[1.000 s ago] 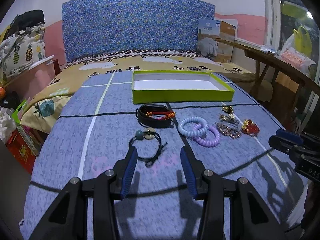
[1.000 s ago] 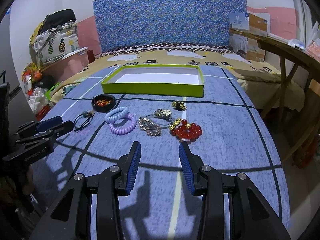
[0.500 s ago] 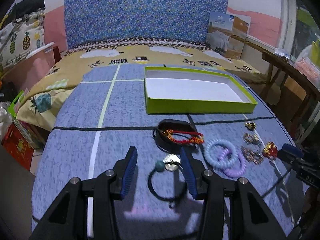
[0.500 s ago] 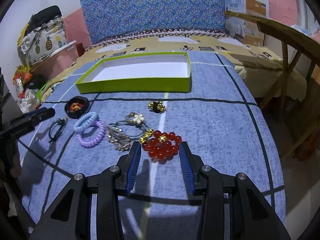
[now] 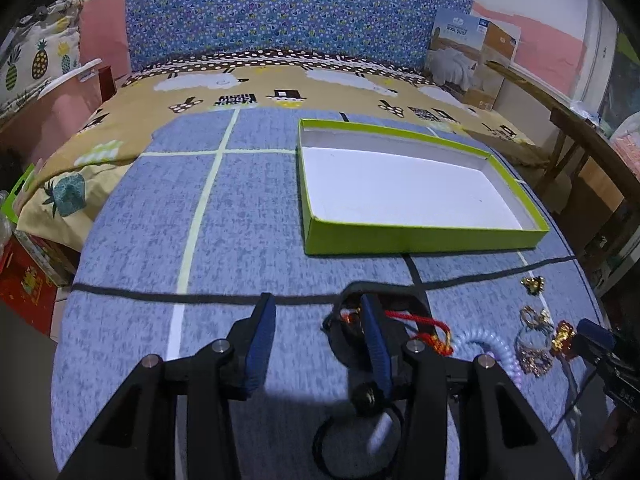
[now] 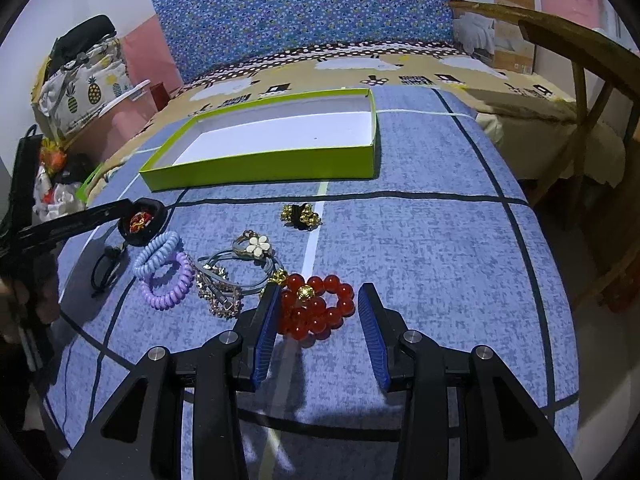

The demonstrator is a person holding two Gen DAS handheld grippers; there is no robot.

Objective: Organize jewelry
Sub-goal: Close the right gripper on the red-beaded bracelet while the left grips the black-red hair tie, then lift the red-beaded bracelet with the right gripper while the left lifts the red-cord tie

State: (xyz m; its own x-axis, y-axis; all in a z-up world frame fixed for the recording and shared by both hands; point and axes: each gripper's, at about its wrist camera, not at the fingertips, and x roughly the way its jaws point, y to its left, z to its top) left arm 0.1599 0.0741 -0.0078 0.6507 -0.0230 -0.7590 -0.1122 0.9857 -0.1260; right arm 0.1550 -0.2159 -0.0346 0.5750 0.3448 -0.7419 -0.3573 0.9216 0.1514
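Site: bed w/ blue grid cloth; jewelry laid in a row across its near half.

L gripper: jaws apart, have just been closing a little. Nothing pressed btwn pads; bare cloth in the gap. Its right finger overlaps the black band w/ red cord; contact there cannot be told. Black hair tie lies under that finger, partly hidden.

R gripper: jaws wide, not gripping. Red bead bracelet sits btwn the fingertips, pads clear of it on both sides.

Box: green, shallow, open top, white floor w/ nothing in it. Stands at far side of cloth, beyond the black cross line. No jewelry in it yet.

Other items, R view, left to right: coil ties, blue over purple, touching; rhinestone clip just beside them; flower tie behind the clip; gold-black clip alone, nearest the box.

Clearance: open cloth strip btwn jewelry row and box front wall. Left half of cloth bare in L view. Right of the beads, cloth open to the bed edge; wooden chair stands past that edge. L gripper enters R view at left edge, over the black band.
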